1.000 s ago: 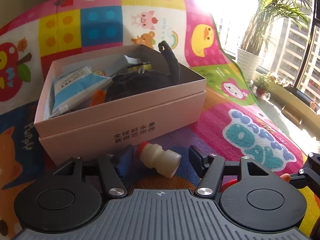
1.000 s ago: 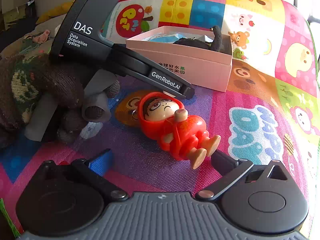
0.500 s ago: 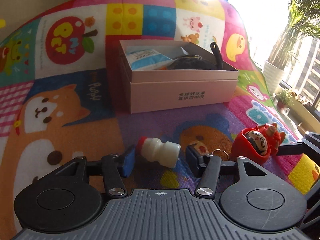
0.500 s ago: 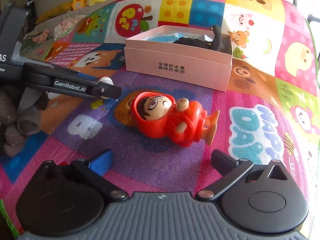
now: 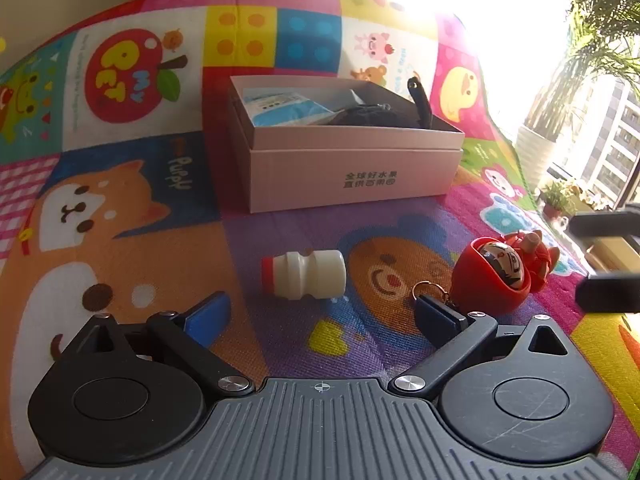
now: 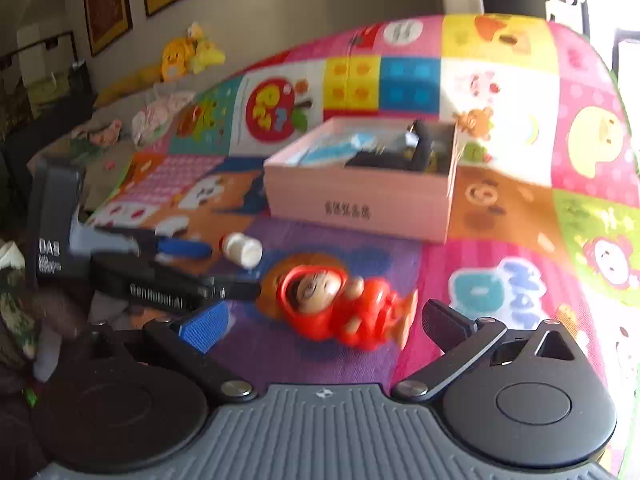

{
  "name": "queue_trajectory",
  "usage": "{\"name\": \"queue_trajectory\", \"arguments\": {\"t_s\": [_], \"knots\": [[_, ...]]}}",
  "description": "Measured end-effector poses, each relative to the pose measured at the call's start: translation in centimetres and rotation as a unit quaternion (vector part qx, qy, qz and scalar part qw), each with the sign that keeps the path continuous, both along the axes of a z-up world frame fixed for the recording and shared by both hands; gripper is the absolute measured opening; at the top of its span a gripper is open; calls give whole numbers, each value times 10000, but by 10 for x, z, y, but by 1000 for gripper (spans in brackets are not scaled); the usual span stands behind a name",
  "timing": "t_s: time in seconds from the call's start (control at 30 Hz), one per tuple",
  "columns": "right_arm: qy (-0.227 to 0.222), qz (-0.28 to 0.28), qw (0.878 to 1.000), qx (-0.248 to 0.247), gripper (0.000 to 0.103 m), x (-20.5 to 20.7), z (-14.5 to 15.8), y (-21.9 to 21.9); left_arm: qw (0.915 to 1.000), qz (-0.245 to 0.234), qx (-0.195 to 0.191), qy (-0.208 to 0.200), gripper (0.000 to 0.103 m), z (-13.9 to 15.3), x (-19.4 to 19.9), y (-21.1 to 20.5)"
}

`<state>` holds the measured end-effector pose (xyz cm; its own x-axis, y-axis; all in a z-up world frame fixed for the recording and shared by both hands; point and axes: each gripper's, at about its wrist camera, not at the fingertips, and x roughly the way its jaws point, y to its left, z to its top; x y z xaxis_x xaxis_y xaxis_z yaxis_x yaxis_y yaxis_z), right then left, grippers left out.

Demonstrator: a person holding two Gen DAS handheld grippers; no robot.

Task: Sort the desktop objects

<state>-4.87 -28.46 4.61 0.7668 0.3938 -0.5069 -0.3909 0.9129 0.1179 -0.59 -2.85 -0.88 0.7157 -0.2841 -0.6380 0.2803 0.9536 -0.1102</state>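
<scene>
Left wrist view: the left claw (image 5: pixel 322 316) is spread wide and empty, the bottle (image 5: pixel 304 274) lying on the mat (image 5: pixel 120 208) just ahead, long axis 9-to-3, red cap toward 9; the doll (image 5: pixel 500 274) lies at 3, the box (image 5: pixel 344 148) at 12. Right wrist view, blurred: the right claw (image 6: pixel 324 322) is likewise released, the doll (image 6: pixel 340 304) just ahead with hooded head toward 9 and feet toward 3, and only here the left claw (image 6: pixel 208 270) shows from outside, at 9.
</scene>
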Motion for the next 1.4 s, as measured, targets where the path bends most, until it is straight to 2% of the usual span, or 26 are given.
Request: {"name": "queue_trajectory", "arguments": {"t_s": [0.07,0.17,0.23,0.3,0.4,0.5,0.63,0.8,1.0,1.13,1.3,1.33,1.4], "knots": [[-91,-550,9982,-220,103,17,6,-6,10000,18,87,-8,102,0,0,-3],[352,-1241,9896,-632,103,53,-7,-14,9999,129,90,2,103,-1,0,-1],[488,-1515,9824,-974,103,65,-21,-15,9998,214,0,12,103,-1,0,3],[550,-1551,9784,-1254,103,68,-31,-13,9996,260,-77,15,103,-1,0,6],[670,-1188,9823,-1287,103,54,-37,-12,9995,293,-131,17,103,0,0,8],[836,-576,9877,-1187,103,32,-36,-6,9994,317,-142,24,103,0,1,8],[639,-269,9885,-1343,103,11,-30,7,9994,322,-97,26,103,0,1,7],[417,-18,9935,-1060,103,1,-13,10,9994,342,-96,24,103,0,1,7],[114,866,9900,-1108,103,-22,-9,44,9978,513,-417,42,103,2,-2,21],[232,1289,9871,-920,103,-24,-12,62,9957,664,-650,45,103,6,-10,36],[505,1411,9852,-829,103,-14,-24,84,9915,1075,-731,29,103,9,-11,55],[520,1398,9848,-895,102,-13,-26,88,9908,1125,-748,35,103,10,-11,57],[613,1439,9830,-965,91,-11,-30,90,9904,1153,-759,37,103,10,-11,60]]}}
